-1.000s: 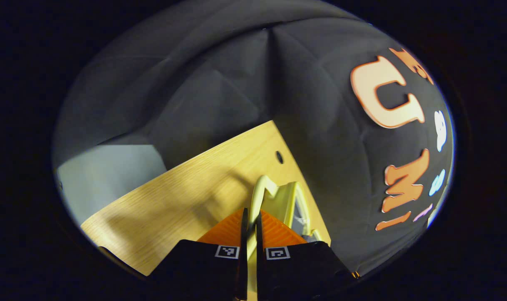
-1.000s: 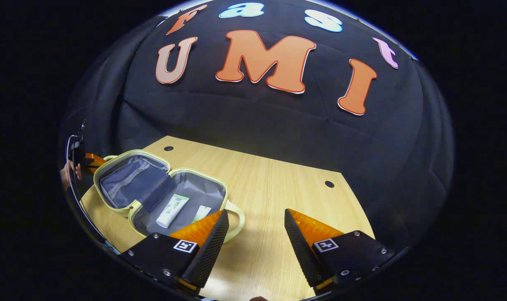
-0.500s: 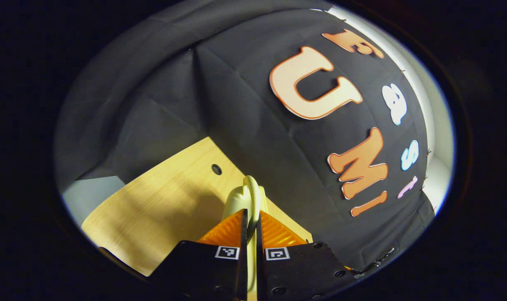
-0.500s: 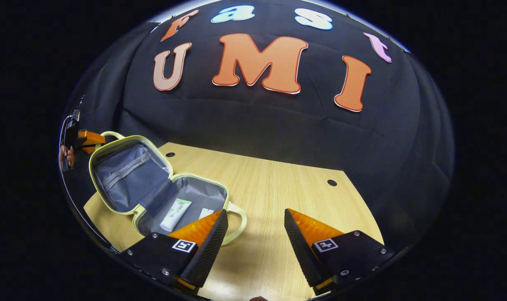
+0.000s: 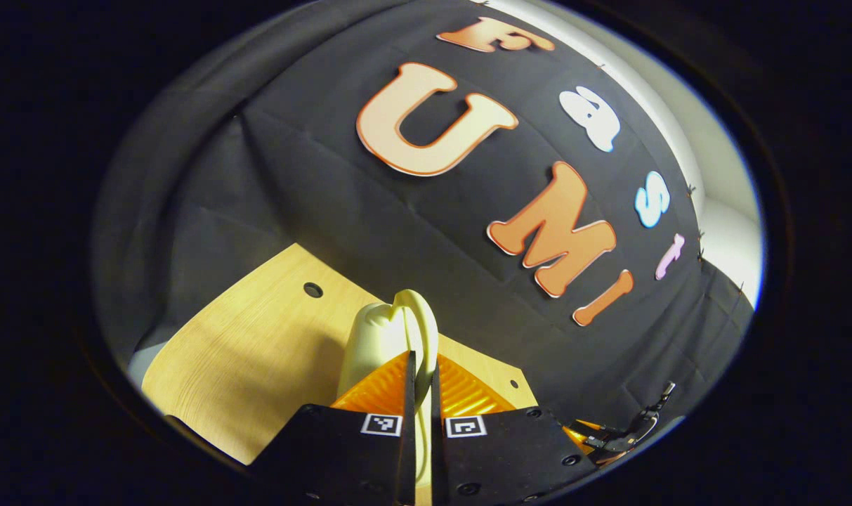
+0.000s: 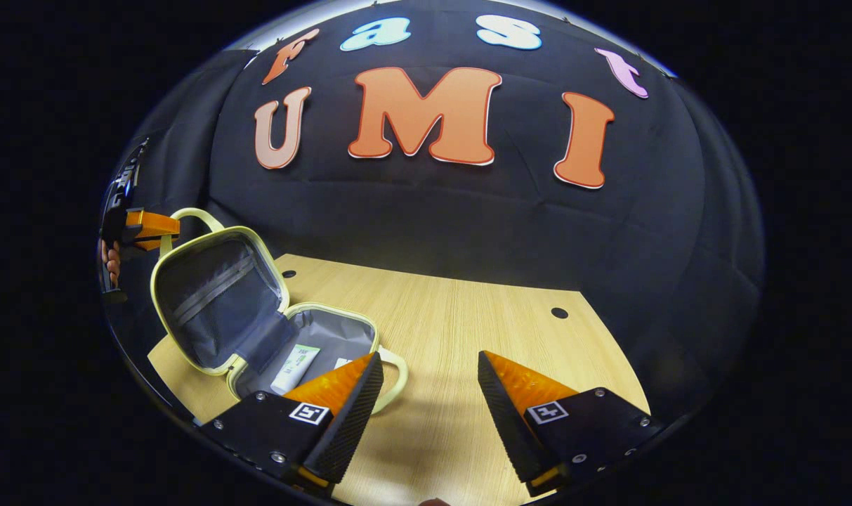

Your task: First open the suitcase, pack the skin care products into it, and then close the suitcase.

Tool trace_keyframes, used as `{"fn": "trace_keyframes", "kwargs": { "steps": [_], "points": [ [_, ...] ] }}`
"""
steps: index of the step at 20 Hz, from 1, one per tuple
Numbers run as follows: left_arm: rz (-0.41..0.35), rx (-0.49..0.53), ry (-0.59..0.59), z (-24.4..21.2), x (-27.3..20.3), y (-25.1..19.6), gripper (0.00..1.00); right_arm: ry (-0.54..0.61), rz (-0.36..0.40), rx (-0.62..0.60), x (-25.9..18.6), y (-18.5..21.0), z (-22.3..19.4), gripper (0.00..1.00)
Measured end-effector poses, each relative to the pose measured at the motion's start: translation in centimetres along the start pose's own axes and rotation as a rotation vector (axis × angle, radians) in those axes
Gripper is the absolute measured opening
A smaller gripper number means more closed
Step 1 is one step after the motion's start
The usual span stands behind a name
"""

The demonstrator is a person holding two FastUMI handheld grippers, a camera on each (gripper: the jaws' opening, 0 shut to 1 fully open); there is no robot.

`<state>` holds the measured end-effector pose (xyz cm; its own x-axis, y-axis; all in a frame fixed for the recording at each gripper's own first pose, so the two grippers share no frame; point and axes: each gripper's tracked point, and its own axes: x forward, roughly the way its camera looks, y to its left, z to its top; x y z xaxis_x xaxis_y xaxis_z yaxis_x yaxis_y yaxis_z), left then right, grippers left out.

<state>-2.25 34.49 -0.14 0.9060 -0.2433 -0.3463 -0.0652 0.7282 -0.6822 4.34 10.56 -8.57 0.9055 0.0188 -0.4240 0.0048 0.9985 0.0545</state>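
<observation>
A pale wood counter (image 6: 454,330) runs back to the booth's black cloth. At the right gripper view's bottom the right claw (image 6: 430,393) gapes, holding nothing, over bare boards. Lower left, the suitcase (image 6: 271,337) is packed: a tube (image 6: 293,359) lies in its tray. Upper left, the left claw (image 6: 160,228) pinches the lid handle (image 5: 417,320), the lid raised about upright; closing remains, with open room rightward.

My two claws, as they looked

My right gripper (image 6: 430,383) had wedge-shaped fingers with ribbed inner faces, on black blocks with silver screws and square black-and-white markers. My left gripper (image 5: 420,376) bore matching markers and ridged fingers.
</observation>
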Motion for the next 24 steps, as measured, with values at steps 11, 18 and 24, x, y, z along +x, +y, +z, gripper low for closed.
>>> {"fn": "trace_keyframes", "kwargs": {
  "steps": [11,18,24],
  "points": [
    [-0.086,0.199,0.145,-8.2,4.3,-13.5,0.08,-0.012,0.015,0.049,-0.1,-5.6,0.0,0.87],
    [-0.130,0.249,0.278,-16.7,8.4,-18.1,0.08,-0.003,0.004,0.063,-0.7,-9.2,-2.1,0.87],
    [-0.083,0.350,0.376,-23.9,11.3,-19.1,0.09,0.018,0.004,0.092,-0.7,-12.4,-4.0,0.87]
  ]
}}
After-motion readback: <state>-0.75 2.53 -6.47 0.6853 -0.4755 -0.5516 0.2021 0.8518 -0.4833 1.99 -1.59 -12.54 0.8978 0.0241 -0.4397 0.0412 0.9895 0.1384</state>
